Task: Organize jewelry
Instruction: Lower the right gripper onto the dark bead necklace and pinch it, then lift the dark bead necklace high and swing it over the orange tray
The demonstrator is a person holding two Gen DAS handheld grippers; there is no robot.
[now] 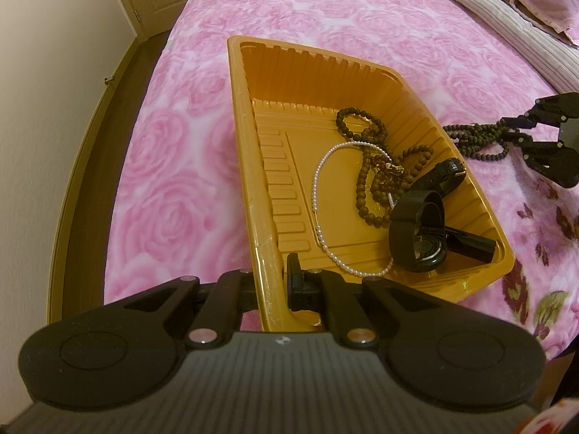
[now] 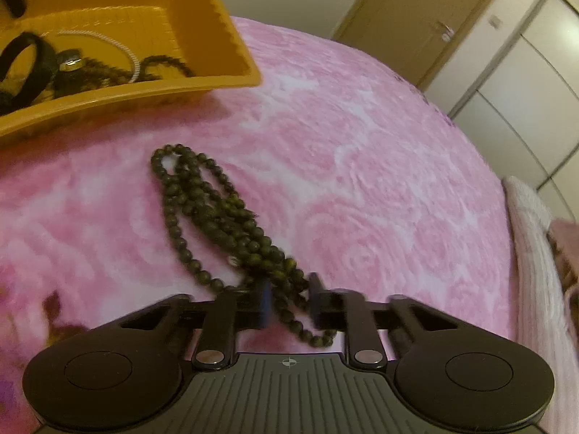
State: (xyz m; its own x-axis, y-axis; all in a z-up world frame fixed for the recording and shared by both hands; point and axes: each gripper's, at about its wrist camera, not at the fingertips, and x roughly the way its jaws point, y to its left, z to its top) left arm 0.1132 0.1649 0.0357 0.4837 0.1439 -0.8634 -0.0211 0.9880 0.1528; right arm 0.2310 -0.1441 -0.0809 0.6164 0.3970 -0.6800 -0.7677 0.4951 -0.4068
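Observation:
An orange plastic tray (image 1: pixel 249 166) lies on the pink bed. My left gripper (image 1: pixel 270 285) is shut on the tray's near rim. Inside lie a brown bead necklace (image 1: pixel 365 181), a white pearl strand (image 1: pixel 318 188) and a black watch (image 1: pixel 419 231). The tray also shows in the right wrist view (image 2: pixel 202 83). A dark green bead necklace (image 2: pixel 202 202) lies on the blanket beside the tray, also in the left wrist view (image 1: pixel 474 141). My right gripper (image 2: pixel 289 303) has its fingers around the necklace's near end, closed on the strands.
The pink rose-patterned blanket (image 2: pixel 362 166) covers the bed. Striped bedding and a pillow (image 1: pixel 514 3) lie at the far end. The bed's edge drops to the floor on the left (image 1: pixel 119 72). A door and wardrobes (image 2: pixel 470 43) stand beyond.

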